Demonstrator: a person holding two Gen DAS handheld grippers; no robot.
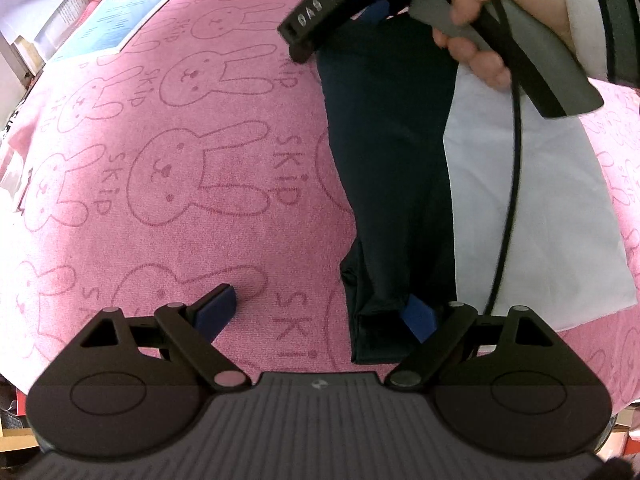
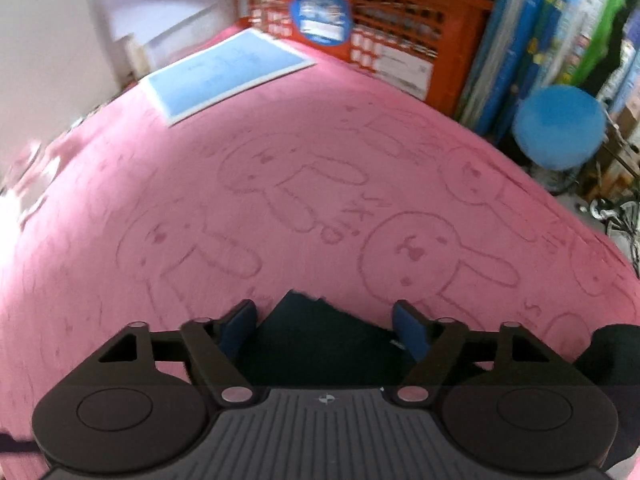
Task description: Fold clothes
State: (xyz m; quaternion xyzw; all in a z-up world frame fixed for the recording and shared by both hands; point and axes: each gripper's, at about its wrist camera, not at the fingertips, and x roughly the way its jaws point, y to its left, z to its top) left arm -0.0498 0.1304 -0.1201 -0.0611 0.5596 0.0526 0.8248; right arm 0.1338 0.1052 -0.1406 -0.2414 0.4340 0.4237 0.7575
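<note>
Two hand-held grippers work over a pink terry towel printed with rabbit outlines and the word SKIP (image 1: 180,184), spread across a table. On it lies a long navy-blue garment (image 1: 392,168), folded narrow, with a white garment (image 1: 532,208) lying flat just beside it, touching along one edge.

From the left wrist view, the navy garment's long axis runs away from the camera, from its near end at the left gripper (image 1: 316,316) toward the far end, where the right gripper (image 1: 380,12) hovers in a person's hand (image 1: 480,28). The left gripper's jaws stand wide apart and released; one blue pad rests on bare towel, the other sits over the garment's near corner without pinching it. So the left hand is nearer the near end, the right hand nearer the far end.

The right wrist view shows what the left cannot: the right gripper (image 2: 324,328) is spread open, with a dark peak of the navy fabric rising between its blue pads but not pressed by them, so nothing is held. That view is blurred. It also shows a pale blue printed sheet (image 2: 228,76) lying on the far towel, an orange plastic crate (image 2: 380,28) behind it, and a round blue stool (image 2: 560,128) to the side. The white garment is out of that view.
</note>
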